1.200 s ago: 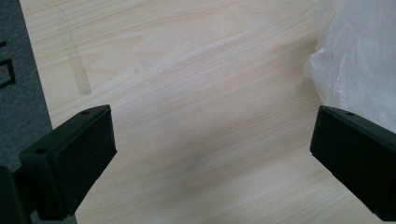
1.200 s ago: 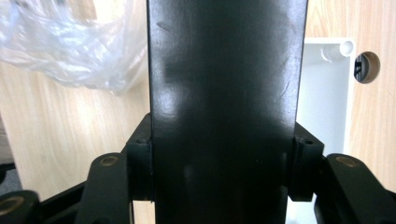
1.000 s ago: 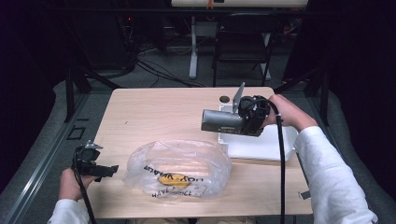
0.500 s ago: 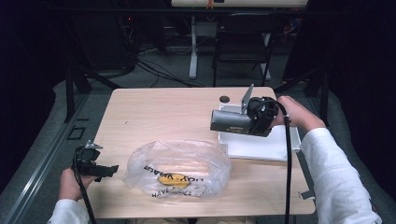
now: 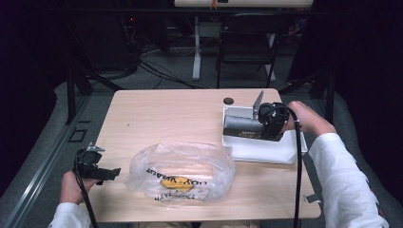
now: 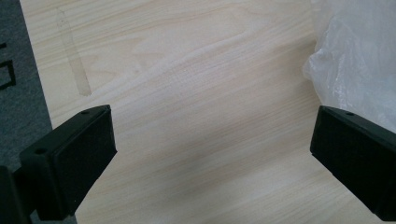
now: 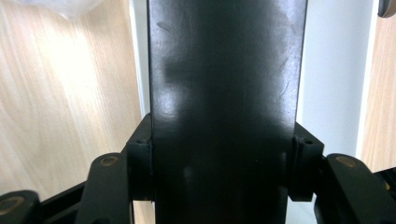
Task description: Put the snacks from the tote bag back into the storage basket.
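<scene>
My right gripper [image 5: 247, 127] is shut on a dark flat block [image 5: 235, 124], held low over the far left corner of a white tray [image 5: 266, 152]. In the right gripper view the glossy black block [image 7: 226, 70] is clamped between the two jaws, with the white tray [image 7: 331, 79] beneath it. A clear plastic bag [image 5: 183, 171] with black lettering and something yellow inside lies at the table's front middle. My left gripper [image 5: 113, 172] is open just left of the bag. Its jaws stand wide apart over bare wood [image 6: 212, 154], with the bag's edge [image 6: 359, 56] at the right.
A small dark round thing [image 5: 228, 100] lies on the table beyond the tray. The wooden table [image 5: 161, 114] has bare room at the back left. Chairs, stands and cables are on the floor behind it.
My right gripper has carried the dark block a little to the right and down, closer to the white tray. The left gripper and the bag have stayed put.
</scene>
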